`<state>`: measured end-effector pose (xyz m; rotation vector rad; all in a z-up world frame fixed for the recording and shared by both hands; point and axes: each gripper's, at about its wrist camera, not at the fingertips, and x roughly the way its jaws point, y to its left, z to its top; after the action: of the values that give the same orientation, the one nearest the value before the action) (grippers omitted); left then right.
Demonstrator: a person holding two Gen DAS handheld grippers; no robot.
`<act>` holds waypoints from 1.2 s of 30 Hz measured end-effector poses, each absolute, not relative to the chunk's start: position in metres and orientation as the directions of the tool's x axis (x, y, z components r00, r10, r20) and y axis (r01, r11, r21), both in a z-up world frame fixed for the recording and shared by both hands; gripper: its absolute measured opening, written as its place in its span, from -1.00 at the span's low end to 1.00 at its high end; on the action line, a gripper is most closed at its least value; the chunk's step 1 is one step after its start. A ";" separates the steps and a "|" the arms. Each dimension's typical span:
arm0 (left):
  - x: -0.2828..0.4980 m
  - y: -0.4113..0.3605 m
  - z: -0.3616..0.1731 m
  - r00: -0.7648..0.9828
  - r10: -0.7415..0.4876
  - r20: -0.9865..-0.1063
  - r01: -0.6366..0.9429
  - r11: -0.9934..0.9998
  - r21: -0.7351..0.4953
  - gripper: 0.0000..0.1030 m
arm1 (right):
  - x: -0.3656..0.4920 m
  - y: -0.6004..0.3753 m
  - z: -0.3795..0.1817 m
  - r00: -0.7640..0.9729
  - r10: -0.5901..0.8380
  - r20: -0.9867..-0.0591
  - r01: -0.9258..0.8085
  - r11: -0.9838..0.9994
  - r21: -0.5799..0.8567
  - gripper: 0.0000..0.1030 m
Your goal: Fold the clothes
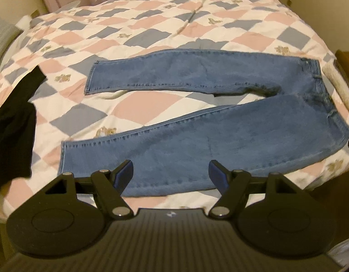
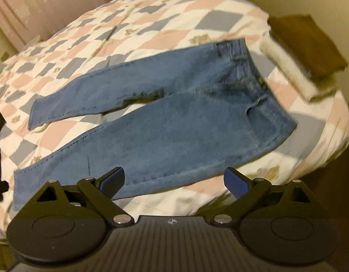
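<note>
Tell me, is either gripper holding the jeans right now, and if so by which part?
Nothing is held. The left gripper and right gripper are both open above the near leg of the jeans, which lie spread flat on the quilt.

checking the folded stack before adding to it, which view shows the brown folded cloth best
The right wrist view: the brown folded cloth shows whole there, lying on a pale folded item beside the jeans waistband. The left wrist view catches only a sliver of it at the right edge.

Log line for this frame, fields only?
stage: pre-grasp | jeans: flat on bed, legs apart, unfolded | left gripper: open | right gripper: open
</note>
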<state>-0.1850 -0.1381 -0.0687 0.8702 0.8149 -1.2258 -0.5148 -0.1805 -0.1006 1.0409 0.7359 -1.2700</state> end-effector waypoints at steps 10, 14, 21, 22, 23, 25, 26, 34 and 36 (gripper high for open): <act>-0.152 -0.185 -0.132 0.137 -0.379 -0.915 0.990 0.013 0.142 0.36 | -0.533 -0.211 -0.161 0.303 -0.311 -0.901 0.940 -0.058 0.337 0.69; -0.138 -0.224 -0.148 0.088 -0.377 -0.922 0.994 -0.021 0.104 0.36 | -0.543 -0.251 -0.168 0.357 -0.349 -0.866 0.929 0.032 0.370 0.69; -0.121 -0.347 -0.183 0.081 -0.434 -0.897 0.976 -0.149 0.161 0.20 | -0.542 -0.398 -0.202 0.341 -0.296 -0.892 0.931 0.240 0.277 0.61; -0.118 -0.369 -0.189 0.075 -0.442 -0.894 0.969 -0.178 0.170 0.18 | -0.541 -0.422 -0.205 0.342 -0.293 -0.893 0.926 0.267 0.268 0.61; -0.115 -0.389 -0.195 0.068 -0.450 -0.890 0.962 -0.209 0.179 0.18 | -0.539 -0.447 -0.208 0.346 -0.292 -0.892 0.919 0.296 0.260 0.61; -0.108 -0.427 -0.206 0.047 -0.465 -0.884 0.941 -0.277 0.196 0.13 | -0.532 -0.495 -0.215 0.361 -0.293 -0.886 0.896 0.372 0.242 0.61; -0.104 -0.447 -0.211 0.041 -0.466 -0.884 0.930 -0.305 0.204 0.11 | -0.528 -0.517 -0.219 0.369 -0.291 -0.883 0.880 0.414 0.231 0.61; -0.072 -0.562 -0.258 0.011 -0.387 -0.922 0.851 -0.481 0.212 -0.05 | -0.487 -0.648 -0.261 0.429 -0.145 -0.892 0.679 0.703 0.212 0.55; -0.065 -0.580 -0.269 0.013 -0.364 -0.931 0.833 -0.511 0.211 -0.06 | -0.482 -0.662 -0.273 0.435 -0.097 -0.895 0.637 0.736 0.230 0.55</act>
<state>-0.0646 -0.5803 -0.2692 1.3714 0.5249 -1.6582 -0.4819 -0.6619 -0.2727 0.6046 1.0283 -0.4928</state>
